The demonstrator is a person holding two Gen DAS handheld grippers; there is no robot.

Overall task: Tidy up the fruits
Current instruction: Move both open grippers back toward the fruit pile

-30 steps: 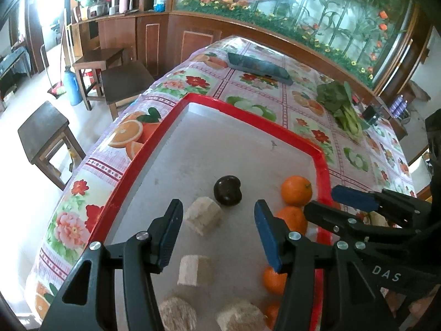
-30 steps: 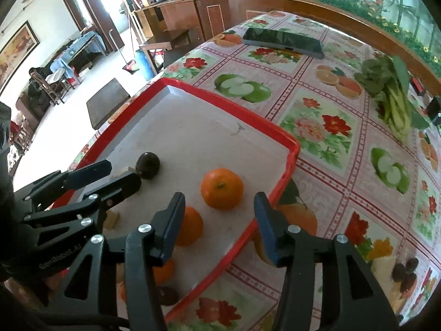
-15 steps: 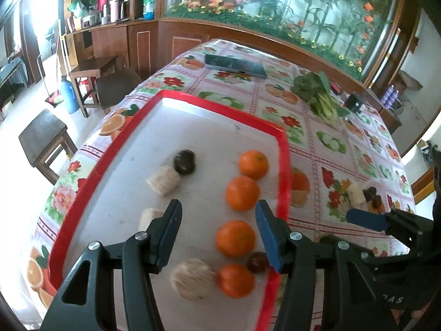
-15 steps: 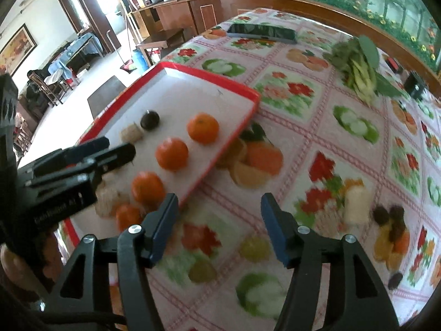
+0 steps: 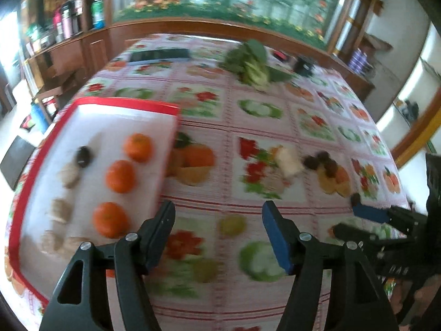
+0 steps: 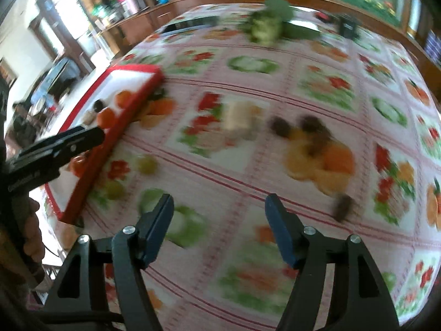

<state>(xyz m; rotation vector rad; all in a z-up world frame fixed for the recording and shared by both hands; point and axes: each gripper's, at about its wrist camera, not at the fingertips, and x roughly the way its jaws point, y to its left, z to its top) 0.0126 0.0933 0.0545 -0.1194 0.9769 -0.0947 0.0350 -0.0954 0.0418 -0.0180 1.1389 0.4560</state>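
Claws empty over the tablecloth

Left wrist view: my left gripper (image 5: pixel 217 231) has just been opening, nothing between its jaws; oranges (image 5: pixel 120 176) sit blurred in the red tray (image 5: pixel 35 165) at left.

Right wrist view: my right gripper (image 6: pixel 219 222) gapes likewise, just been widening, empty. Loose fruit pile (image 6: pixel 317 143) at centre right smears; I can't distinguish pieces.

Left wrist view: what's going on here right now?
A person is sorting fruit with hand-held tongs. Both the left tongs and right tongs are open and empty, their jaws having just been opening, over the patterned tablecloth. Oranges already sit in the red tray; a loose pile of fruit waits on the cloth.
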